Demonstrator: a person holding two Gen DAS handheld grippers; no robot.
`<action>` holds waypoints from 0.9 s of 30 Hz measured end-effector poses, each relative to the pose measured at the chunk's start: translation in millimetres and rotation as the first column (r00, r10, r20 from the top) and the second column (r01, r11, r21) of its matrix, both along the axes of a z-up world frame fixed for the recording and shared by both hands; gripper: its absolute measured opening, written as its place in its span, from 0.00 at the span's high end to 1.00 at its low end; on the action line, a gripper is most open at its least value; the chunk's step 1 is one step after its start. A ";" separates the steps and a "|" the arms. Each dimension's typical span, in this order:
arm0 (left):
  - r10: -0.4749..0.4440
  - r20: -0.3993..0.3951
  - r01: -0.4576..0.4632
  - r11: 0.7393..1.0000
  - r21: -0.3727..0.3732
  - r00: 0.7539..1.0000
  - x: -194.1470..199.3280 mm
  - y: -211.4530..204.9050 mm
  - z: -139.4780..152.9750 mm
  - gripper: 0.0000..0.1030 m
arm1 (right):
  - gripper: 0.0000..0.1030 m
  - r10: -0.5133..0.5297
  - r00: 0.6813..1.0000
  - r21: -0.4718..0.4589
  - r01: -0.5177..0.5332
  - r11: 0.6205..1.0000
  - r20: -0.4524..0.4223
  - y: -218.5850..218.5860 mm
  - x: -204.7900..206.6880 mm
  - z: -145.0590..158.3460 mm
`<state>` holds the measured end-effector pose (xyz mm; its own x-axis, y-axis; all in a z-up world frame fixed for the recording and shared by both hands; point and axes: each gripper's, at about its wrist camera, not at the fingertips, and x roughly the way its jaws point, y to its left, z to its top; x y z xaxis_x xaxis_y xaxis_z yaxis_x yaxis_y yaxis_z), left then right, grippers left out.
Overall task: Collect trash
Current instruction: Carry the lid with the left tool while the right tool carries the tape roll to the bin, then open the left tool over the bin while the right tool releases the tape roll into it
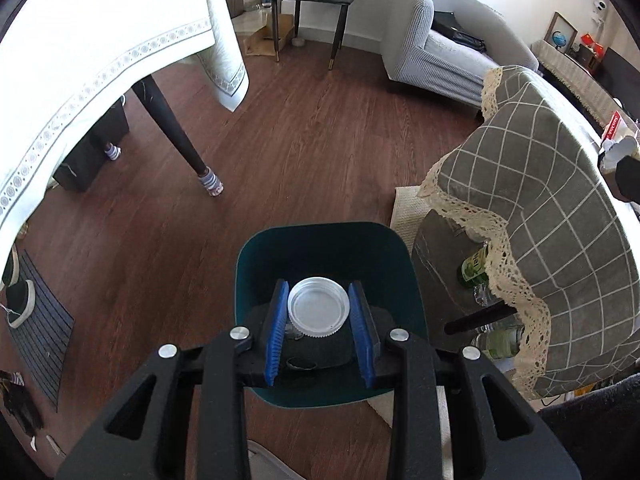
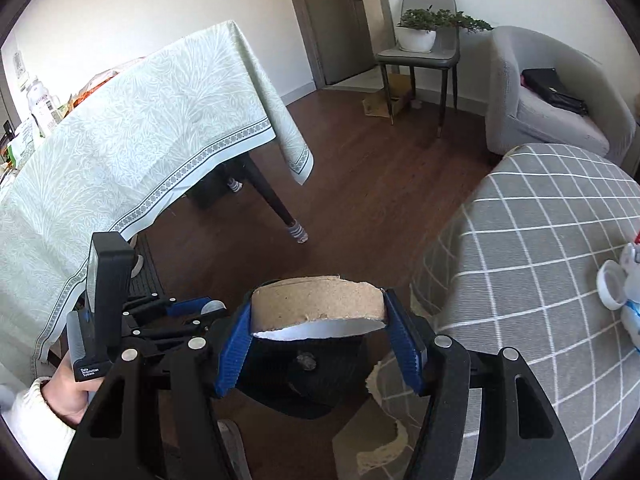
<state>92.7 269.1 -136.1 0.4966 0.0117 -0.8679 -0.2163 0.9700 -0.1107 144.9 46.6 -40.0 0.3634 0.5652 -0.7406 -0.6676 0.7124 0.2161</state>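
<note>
The left tongs are clenched on a white plastic lid, its ribbed rim pinched between the two blue pads, and they point down over a dark teal bin standing on the wooden floor; the lid hangs directly above the bin's dark opening. The right tongs grasp a torn piece of a cardboard cup, brown outside and white inside, squeezed between their blue pads, with the same bin showing dark beneath it. In the right wrist view the left tongs appear just to the left, carried by a hand in a pale sleeve. To the right of the bin stands a table under a grey checked cloth with a lace edge; green and clear bottles stand on the shelf beneath it. On the cloth lie a white cap and a crumpled white wrapper. Across the floor stands a larger table with a pale patterned cloth, and beyond it a grey armchair.
</note>
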 end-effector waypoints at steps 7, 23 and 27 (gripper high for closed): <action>0.016 -0.068 -0.017 1.000 -0.015 0.998 -4.3 14.7 -26.0 0.68 | 0.38 0.047 0.998 -0.017 -0.048 0.999 -0.038 35.3 -1.6 -18.3; 0.008 -0.103 -0.010 1.000 -0.022 0.995 -16.4 26.8 -40.6 0.51 | 0.38 0.068 0.992 -0.096 -0.079 0.992 -0.107 76.4 -1.5 -60.4; 0.025 -0.080 -0.027 0.999 -0.025 0.997 -22.3 33.1 -31.9 0.47 | 0.38 0.069 0.990 -0.111 -0.083 0.990 -0.119 82.0 -3.4 -67.8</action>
